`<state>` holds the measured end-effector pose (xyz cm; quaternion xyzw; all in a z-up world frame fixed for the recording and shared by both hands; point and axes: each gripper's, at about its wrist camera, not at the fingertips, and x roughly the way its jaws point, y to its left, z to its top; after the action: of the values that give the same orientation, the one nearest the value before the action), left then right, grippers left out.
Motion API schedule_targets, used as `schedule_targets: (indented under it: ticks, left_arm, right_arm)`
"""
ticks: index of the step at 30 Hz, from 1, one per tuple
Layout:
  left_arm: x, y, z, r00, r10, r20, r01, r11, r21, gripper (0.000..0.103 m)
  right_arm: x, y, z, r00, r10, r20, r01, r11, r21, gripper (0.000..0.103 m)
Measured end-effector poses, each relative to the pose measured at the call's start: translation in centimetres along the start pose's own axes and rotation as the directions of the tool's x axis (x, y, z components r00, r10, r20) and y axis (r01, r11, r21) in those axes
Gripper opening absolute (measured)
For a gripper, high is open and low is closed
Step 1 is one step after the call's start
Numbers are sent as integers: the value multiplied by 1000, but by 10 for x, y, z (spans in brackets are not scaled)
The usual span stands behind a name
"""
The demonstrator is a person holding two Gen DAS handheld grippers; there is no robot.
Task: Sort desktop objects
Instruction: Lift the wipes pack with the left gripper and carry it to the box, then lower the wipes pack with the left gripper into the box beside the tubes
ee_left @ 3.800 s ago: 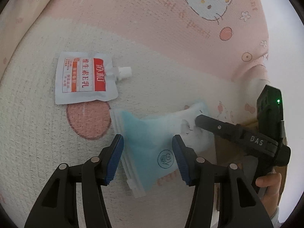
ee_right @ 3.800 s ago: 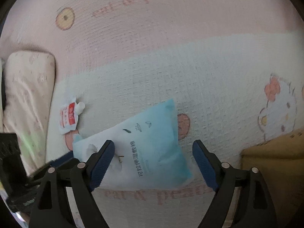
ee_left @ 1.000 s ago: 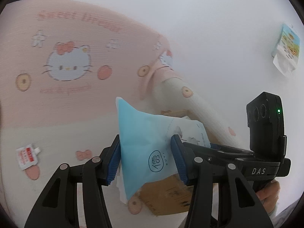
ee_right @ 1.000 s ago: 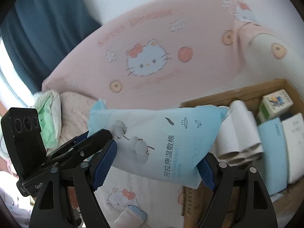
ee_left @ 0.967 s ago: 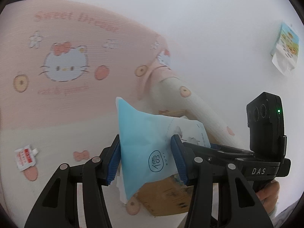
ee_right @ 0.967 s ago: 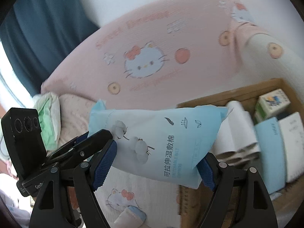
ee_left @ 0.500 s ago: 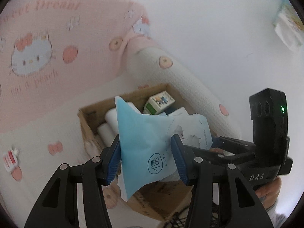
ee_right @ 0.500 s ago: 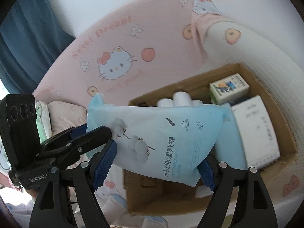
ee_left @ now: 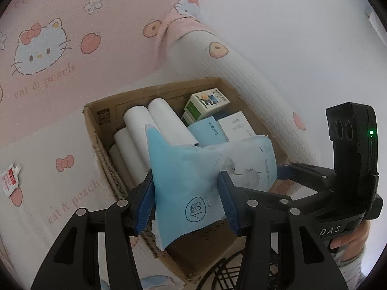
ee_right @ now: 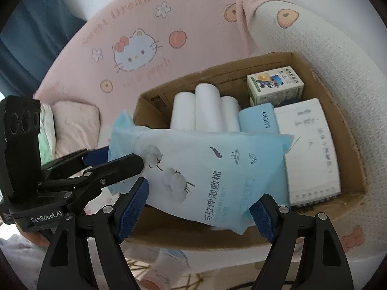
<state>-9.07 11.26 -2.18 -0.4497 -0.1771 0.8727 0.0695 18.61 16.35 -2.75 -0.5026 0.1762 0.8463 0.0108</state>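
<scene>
A light blue wet-wipe pack (ee_left: 191, 183) hangs in the air above an open cardboard box (ee_left: 96, 130). My left gripper (ee_left: 186, 198) is shut on one end of the pack. My right gripper (ee_right: 200, 207) is shut on the pack (ee_right: 210, 169) from the other side. The box (ee_right: 348, 145) holds white rolls (ee_right: 208, 108), a small green-and-white carton (ee_right: 275, 89), a blue packet (ee_right: 261, 118) and a white notebook (ee_right: 309, 149). The pack sits over the box's near half.
The box rests on a pink and white cartoon-cat bedspread (ee_left: 48, 77). A small red-and-white spout pouch (ee_left: 9, 178) lies on the bed at the far left. A white bolster (ee_right: 338, 55) runs along the box's far side. A black wire rack (ee_left: 227, 270) shows below.
Both grippers have carried the wipe pack from the bed surface up and over to the cardboard box. In the last half second the box has come closer beneath the pack.
</scene>
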Motion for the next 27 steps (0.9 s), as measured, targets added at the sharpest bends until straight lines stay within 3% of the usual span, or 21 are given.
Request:
schedule_targets:
  ticks: [11,22,27]
  left_arm:
    - [31,-22,1,996,17,-88,-17,1000,1,54]
    - [77,-14,-9,971,-12,-239,-14,994,-108,53]
    - [78,-14,-11,971,-12,-241,-11,996,-94,53]
  right_arm:
    - [-9,-26,-3,996,-72,-46,71,997,-25,79]
    - [11,-47,0,973,-184,-143,174,982,-78,79]
    - [22,-48,1,964,-196,-177,177,977,-120,79]
